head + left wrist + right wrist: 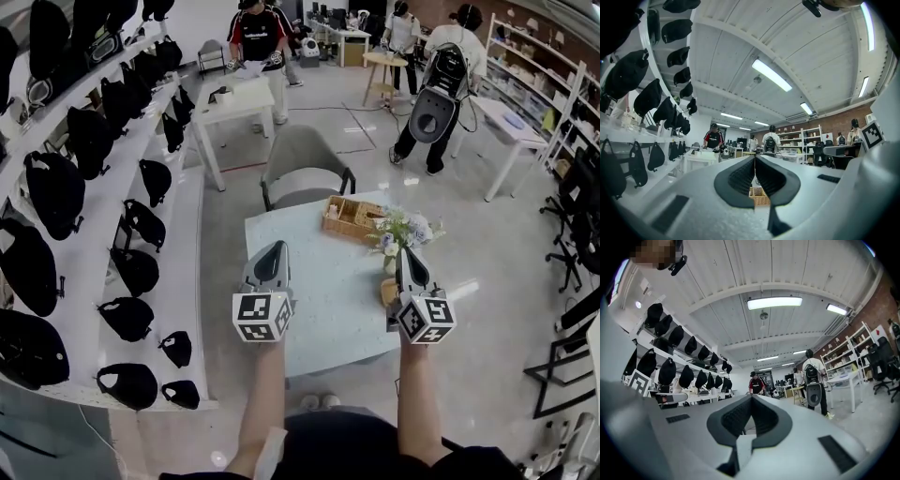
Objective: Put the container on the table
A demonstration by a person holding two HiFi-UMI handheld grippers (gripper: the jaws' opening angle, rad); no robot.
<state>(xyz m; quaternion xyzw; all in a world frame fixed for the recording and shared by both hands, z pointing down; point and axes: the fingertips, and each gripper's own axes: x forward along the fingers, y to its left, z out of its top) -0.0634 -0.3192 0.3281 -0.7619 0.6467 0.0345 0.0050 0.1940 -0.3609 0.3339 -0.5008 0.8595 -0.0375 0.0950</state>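
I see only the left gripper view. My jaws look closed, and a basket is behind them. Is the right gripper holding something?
Observer: No. The right gripper is shut, with nothing between its jaws.
Operator: Where is it now?
Observer: In the head view it is above the right side of the table, close beside a vase of flowers.
Operator: And where does the basket stand?
Observer: The basket is at the table's far edge, just left of the flowers.
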